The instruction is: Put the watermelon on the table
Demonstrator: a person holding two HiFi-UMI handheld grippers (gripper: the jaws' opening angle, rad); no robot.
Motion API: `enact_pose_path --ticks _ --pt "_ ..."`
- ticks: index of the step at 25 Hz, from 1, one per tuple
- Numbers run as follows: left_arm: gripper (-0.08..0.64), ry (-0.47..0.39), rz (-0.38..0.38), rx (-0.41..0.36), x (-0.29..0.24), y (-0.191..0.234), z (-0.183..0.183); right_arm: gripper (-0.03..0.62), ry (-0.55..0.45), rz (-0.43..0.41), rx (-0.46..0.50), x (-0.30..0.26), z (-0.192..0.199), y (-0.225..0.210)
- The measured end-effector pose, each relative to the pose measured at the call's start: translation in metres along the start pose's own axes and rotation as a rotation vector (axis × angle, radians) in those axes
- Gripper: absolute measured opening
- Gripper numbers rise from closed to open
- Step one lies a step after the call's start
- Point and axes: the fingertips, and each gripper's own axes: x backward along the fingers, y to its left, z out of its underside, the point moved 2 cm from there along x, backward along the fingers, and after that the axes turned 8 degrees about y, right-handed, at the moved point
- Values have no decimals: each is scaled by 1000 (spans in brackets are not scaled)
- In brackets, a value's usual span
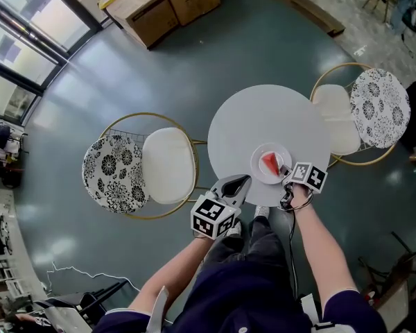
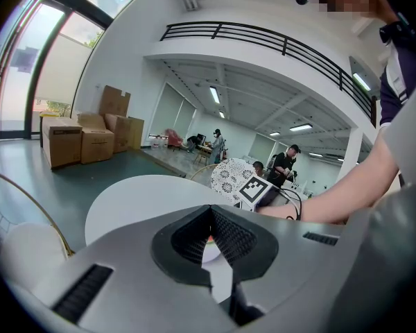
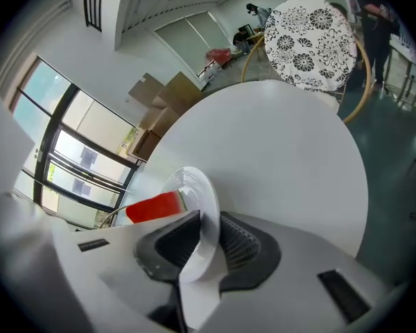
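Watermelon (image 1: 270,163) sits on plate (image 1: 258,171) in right tool (image 1: 284,173), chairs (image 1: 168,165) flanking.

Watermelon (image 1: 270,162): one red wedge with a thin green-and-pale rind at one end, intact. It lies on its side on a small round white plate (image 1: 258,173), roughly at the plate's middle.

The plate sits over the near part of the table (image 1: 263,116), just inside the edge closest to me. Its near rim is clamped between the jaws of my right gripper (image 1: 285,173). I cannot tell whether the plate rests flat on the top or is held just off it.

Table: round, plain white, with only the plate on its top.
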Motion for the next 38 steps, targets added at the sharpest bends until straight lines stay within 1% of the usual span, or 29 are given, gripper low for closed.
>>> enact_pose_path --ticks 5,11,14,16,19,21,23,24,26,30,34,38 --pt "5 -1 2 1 -1 1 -2 72 15 78 69 2 -3 1" --pt "5 -1 8 -2 -2 1 -1 80 33 165 125 6 -1 -5" --pt "5 -1 15 -3 -4 1 -2 80 14 171 134 12 -5 -7" --pt "5 -5 22 -5 -5 0 -3 78 -16 150 144 19 -10 -3" --pt "5 -11 33 -14 -7 -3 -8 78 -86 58 184 36 -17 15" --pt "5 -14 39 -22 -9 -4 -11 74 -137 -7 238 49 -20 28" --pt "5 -19 45 -26 -10 -6 -14 18 -184 -49 304 62 -21 40" --pt "5 -22 47 -28 -11 -7 -16 5 -202 -68 336 68 -21 46" --pt "5 -27 54 -34 -12 -8 -21 5 -233 -105 399 79 -21 58" --pt "5 -36 66 -52 -12 -13 -30 5 -290 -137 522 105 -21 83" --pt "5 -42 76 -92 -11 -20 -40 5 -337 -162 648 131 -19 107" --pt "5 -53 89 -110 -7 -28 -48 5 -387 -193 737 155 -16 128"
